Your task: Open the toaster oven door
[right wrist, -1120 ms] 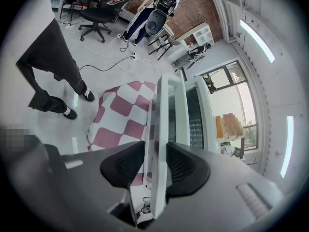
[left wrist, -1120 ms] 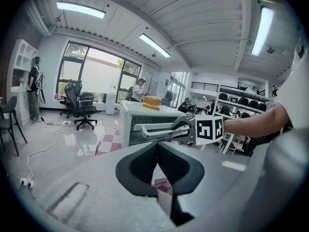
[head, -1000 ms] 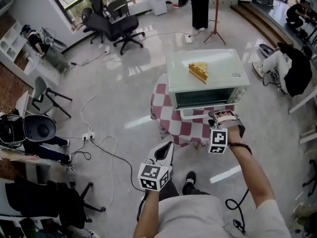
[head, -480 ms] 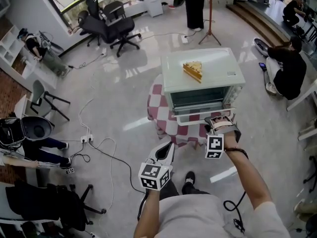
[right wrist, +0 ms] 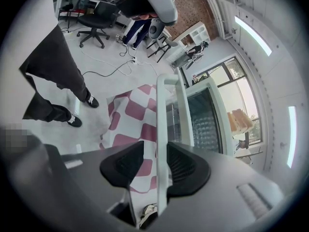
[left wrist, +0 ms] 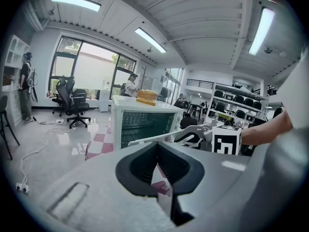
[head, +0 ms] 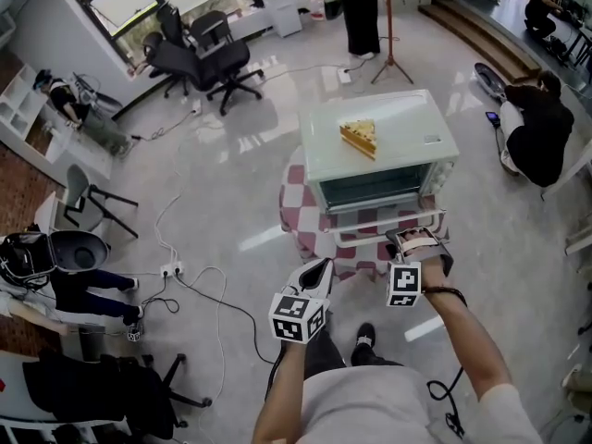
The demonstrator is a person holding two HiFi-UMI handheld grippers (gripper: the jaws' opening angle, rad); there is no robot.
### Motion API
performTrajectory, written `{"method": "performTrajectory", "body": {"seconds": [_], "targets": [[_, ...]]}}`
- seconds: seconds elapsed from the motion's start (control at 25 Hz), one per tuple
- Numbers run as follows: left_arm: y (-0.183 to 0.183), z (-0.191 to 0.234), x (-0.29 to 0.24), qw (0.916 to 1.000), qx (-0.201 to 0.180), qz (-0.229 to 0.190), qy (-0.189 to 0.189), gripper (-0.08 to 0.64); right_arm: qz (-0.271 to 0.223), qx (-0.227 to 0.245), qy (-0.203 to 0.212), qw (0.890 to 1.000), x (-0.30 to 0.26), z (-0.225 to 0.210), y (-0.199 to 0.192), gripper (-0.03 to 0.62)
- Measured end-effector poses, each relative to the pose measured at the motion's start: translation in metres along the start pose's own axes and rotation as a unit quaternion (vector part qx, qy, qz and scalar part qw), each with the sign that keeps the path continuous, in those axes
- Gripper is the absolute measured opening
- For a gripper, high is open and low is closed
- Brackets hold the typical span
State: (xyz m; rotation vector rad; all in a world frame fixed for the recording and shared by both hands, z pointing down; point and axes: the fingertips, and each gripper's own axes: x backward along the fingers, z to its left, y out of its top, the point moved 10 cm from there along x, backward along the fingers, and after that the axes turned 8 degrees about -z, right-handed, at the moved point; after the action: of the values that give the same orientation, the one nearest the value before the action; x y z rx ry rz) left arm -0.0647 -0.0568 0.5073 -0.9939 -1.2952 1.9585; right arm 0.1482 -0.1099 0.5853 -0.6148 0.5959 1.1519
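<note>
A pale green toaster oven [head: 381,135] stands on a small table, with a wedge of cake [head: 358,138] on its top. Its glass door hangs partly open, tilted out towards me. My right gripper [head: 413,238] is shut on the right end of the white door handle [head: 375,223]. In the right gripper view the handle [right wrist: 162,129] runs as a bar straight between the closed jaws of the right gripper [right wrist: 161,149]. My left gripper [head: 317,271] hangs lower left of the oven, shut and holding nothing. The left gripper view shows that left gripper [left wrist: 157,149] before the oven [left wrist: 145,122].
A red and white checkered cloth [head: 310,222] covers the table. Black office chairs [head: 208,55] stand at the back left. Cables and a power strip [head: 171,270] lie on the floor at left. A person [head: 532,123] sits on the floor at right; another [head: 359,7] stands behind the oven by a tripod [head: 392,28].
The right gripper has drawn the handle towards me and slightly down, so the door stands further out from the oven. The left gripper has barely moved.
</note>
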Motion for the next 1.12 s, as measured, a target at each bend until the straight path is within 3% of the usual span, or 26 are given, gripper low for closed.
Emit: {"method": "performTrajectory", "body": {"seconds": [0.56, 1.12], "targets": [[-0.01, 0.048, -0.062, 0.9991, 0.031, 0.029, -0.002, 0.003, 0.014, -0.024, 0.019, 0.999, -0.006, 0.03, 0.002, 0.163], [-0.04, 0.054, -0.082, 0.9957, 0.035, 0.083, -0.022, 0.004, 0.025, -0.034, 0.048, 0.998, -0.013, 0.056, 0.002, 0.163]]}}
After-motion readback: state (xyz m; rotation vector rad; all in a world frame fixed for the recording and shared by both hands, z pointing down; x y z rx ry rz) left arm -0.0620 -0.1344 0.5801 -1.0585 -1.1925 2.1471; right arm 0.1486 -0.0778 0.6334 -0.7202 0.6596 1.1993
